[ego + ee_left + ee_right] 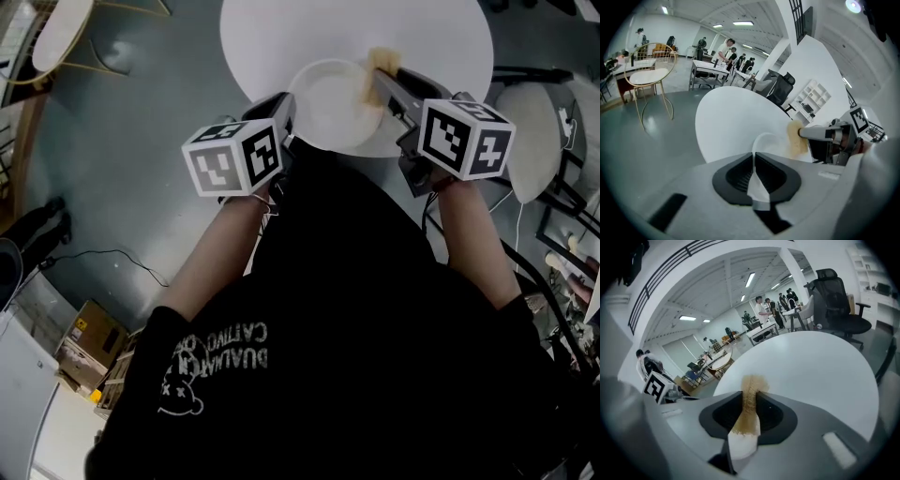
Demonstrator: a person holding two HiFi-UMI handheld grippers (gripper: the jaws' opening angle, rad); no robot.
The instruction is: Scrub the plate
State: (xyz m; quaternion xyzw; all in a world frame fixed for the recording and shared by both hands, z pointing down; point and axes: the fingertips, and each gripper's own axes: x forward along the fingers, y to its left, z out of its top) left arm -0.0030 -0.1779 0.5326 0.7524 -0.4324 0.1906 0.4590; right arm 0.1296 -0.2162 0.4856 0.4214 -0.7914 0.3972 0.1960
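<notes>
Left jaws pinch the round white plate (328,103) at its 8 o'clock rim so I can hold it steady over the round white counter (441,37). My right jaws squeeze a tan sponge (749,390) at the plate's 2 o'clock side, for scrubbing.

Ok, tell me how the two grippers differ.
The left gripper is shut on the rim of the white plate; the right gripper is shut on a tan sponge. The left gripper is at the plate's left edge, the right gripper at its right edge. Both point toward the round table.
</notes>
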